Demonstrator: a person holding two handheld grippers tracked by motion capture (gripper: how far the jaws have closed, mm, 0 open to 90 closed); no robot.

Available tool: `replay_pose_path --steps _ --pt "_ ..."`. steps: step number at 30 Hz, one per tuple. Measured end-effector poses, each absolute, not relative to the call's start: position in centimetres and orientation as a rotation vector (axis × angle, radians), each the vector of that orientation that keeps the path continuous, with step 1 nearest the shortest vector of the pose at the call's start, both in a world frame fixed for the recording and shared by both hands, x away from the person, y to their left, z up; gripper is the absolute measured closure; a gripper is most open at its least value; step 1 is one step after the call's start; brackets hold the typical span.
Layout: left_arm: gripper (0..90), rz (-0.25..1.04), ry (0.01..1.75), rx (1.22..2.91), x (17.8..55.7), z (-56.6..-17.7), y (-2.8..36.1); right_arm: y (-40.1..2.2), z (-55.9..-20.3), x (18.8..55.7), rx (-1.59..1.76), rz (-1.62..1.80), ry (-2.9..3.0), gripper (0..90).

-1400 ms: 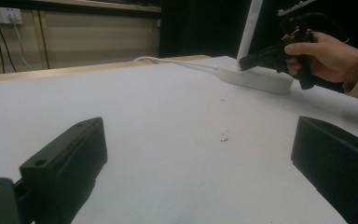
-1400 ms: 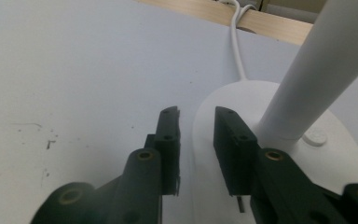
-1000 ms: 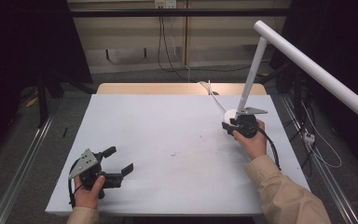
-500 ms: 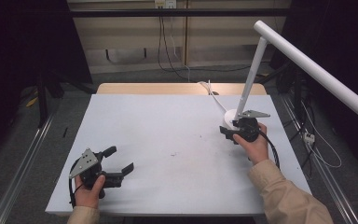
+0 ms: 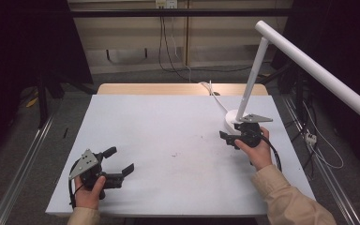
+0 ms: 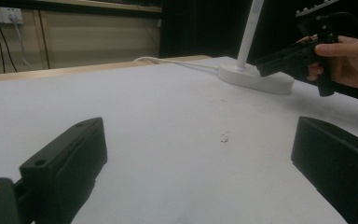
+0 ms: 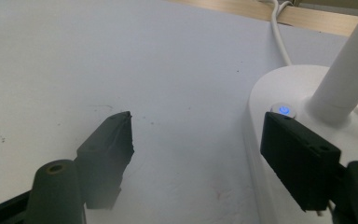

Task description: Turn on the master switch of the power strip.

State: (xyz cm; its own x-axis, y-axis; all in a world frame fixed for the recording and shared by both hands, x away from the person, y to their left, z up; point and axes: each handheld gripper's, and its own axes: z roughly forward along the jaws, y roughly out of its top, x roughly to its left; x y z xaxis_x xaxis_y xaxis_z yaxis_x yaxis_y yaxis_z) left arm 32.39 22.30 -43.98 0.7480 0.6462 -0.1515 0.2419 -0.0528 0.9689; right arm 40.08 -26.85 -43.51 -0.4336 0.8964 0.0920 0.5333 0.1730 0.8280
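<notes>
The left tongs (image 5: 120, 161) sit low over the near left part of the white desk (image 5: 168, 126), jaws wide apart with nothing between them. Well off to their right, the right tongs (image 5: 226, 137) have just been opening; they stand apart, empty, one jaw over bare desk and the other over the edge of the lamp base (image 7: 279, 140) (its small button (image 7: 283, 110) glows blue just ahead of that jaw). The lamp's white stem (image 5: 254, 77) rises just beyond them

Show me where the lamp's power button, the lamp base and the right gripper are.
power button (image 7: 283, 110), right gripper view, its blue-lit centre.
lamp base (image 6: 249, 77), left gripper view, top of the white disc.
right gripper (image 5: 225, 136), high view, between its jaw tips.
</notes>
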Motion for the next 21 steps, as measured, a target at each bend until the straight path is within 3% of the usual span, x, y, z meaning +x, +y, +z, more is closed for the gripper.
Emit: replay_pose_path --steps 21 --pt "3.3 0.383 0.723 1.63 32.4 -44.0 22.2 -27.0 -43.6 37.1 1.301 1.187 2.101 18.5"
